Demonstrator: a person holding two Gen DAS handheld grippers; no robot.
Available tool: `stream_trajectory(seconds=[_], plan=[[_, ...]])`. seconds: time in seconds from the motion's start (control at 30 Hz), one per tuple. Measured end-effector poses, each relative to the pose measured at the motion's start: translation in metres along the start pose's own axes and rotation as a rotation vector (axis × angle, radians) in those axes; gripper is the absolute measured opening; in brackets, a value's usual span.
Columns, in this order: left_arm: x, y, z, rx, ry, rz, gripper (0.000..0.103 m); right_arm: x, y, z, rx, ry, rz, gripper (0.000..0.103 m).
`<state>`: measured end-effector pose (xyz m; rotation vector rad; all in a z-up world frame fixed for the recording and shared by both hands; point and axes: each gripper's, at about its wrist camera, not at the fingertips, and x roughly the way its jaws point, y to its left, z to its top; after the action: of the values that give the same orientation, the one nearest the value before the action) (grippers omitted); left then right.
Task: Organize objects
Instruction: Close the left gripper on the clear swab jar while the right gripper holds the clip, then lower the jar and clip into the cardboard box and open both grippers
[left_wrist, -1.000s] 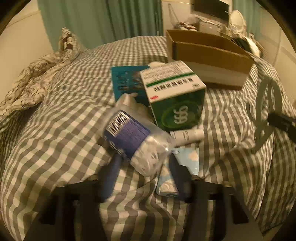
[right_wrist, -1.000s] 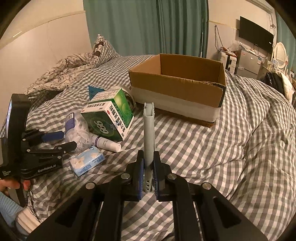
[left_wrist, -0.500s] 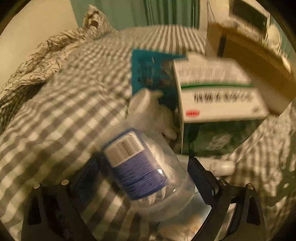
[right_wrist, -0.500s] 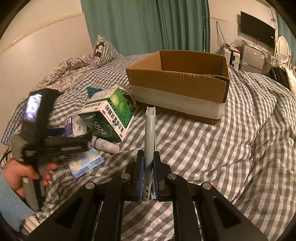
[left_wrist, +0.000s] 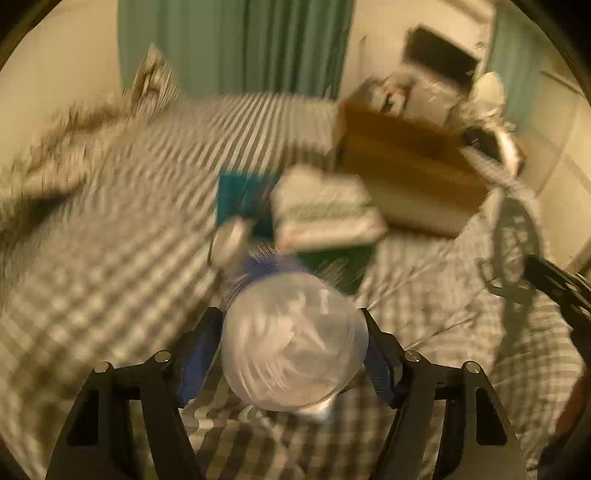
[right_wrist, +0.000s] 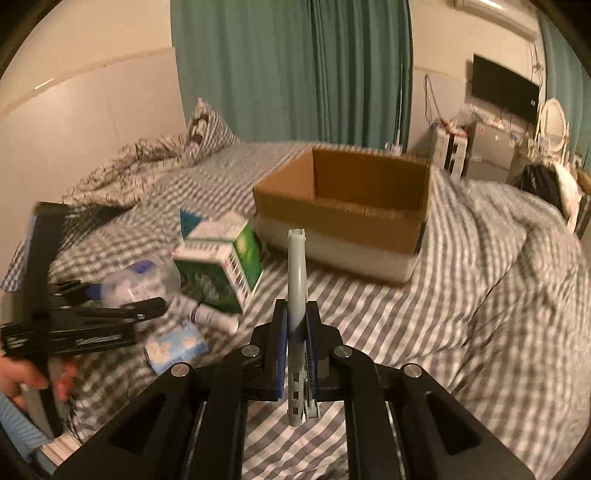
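Note:
My left gripper (left_wrist: 293, 347) is shut on a clear plastic jar (left_wrist: 293, 341) with a blue label and holds it above the bed; its base faces the camera. The jar also shows in the right wrist view (right_wrist: 138, 284), held in the left gripper (right_wrist: 125, 306). My right gripper (right_wrist: 295, 328) is shut on a grey plastic hanger (right_wrist: 297, 280), which points toward an open cardboard box (right_wrist: 354, 206). A green-and-white carton (right_wrist: 221, 266), a white tube (right_wrist: 214, 315), a light blue packet (right_wrist: 175, 345) and a teal packet (left_wrist: 240, 195) lie on the bed.
The checked bedspread (right_wrist: 461, 295) covers the bed. A rumpled duvet and pillow (right_wrist: 147, 170) lie at the far left. Green curtains (right_wrist: 295, 70), a TV (right_wrist: 504, 92) and cluttered furniture (right_wrist: 480, 147) stand behind the box.
My left gripper closed on the jar and lifted it off the bed, tilting it end-on to the camera. My right gripper kept hold of the hanger and rose slightly.

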<state>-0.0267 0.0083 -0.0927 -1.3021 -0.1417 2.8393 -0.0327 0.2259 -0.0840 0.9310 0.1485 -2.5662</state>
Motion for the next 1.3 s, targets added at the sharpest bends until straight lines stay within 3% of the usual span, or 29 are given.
stream_trajectory(seconds=[0.13, 0.3, 0.6, 0.9, 1.03, 1.07, 1.13, 1.17, 1.3], plan=[[-0.027, -0.017, 0.037, 0.033, -0.094, -0.088, 0.067, -0.016, -0.002, 0.032, -0.034, -0.06, -0.017, 0.009], [-0.025, -0.048, 0.096, 0.098, -0.16, -0.129, 0.067, -0.021, -0.009, 0.081, -0.075, -0.124, -0.044, 0.009], [0.062, -0.101, 0.182, 0.158, -0.177, -0.104, 0.066, 0.05, -0.073, 0.148, 0.004, -0.077, -0.074, 0.009], [0.124, -0.105, 0.196, 0.158, -0.162, -0.115, 0.067, 0.13, -0.124, 0.144, 0.097, 0.045, -0.067, 0.009], [0.131, -0.1, 0.188, 0.188, -0.152, -0.095, 0.082, 0.14, -0.134, 0.135, 0.154, 0.06, -0.055, 0.009], [0.13, -0.099, 0.187, 0.189, -0.152, -0.091, 0.089, 0.137, -0.133, 0.135, 0.149, 0.054, -0.073, 0.011], [0.125, -0.098, 0.183, 0.193, -0.146, -0.099, 0.092, 0.127, -0.128, 0.137, 0.134, 0.038, -0.104, 0.037], [0.119, -0.097, 0.181, 0.191, -0.146, -0.1, 0.092, 0.121, -0.127, 0.138, 0.132, 0.028, -0.111, 0.043], [0.085, -0.095, 0.177, 0.206, -0.163, -0.084, 0.094, 0.077, -0.114, 0.146, 0.124, -0.033, -0.134, 0.05]])
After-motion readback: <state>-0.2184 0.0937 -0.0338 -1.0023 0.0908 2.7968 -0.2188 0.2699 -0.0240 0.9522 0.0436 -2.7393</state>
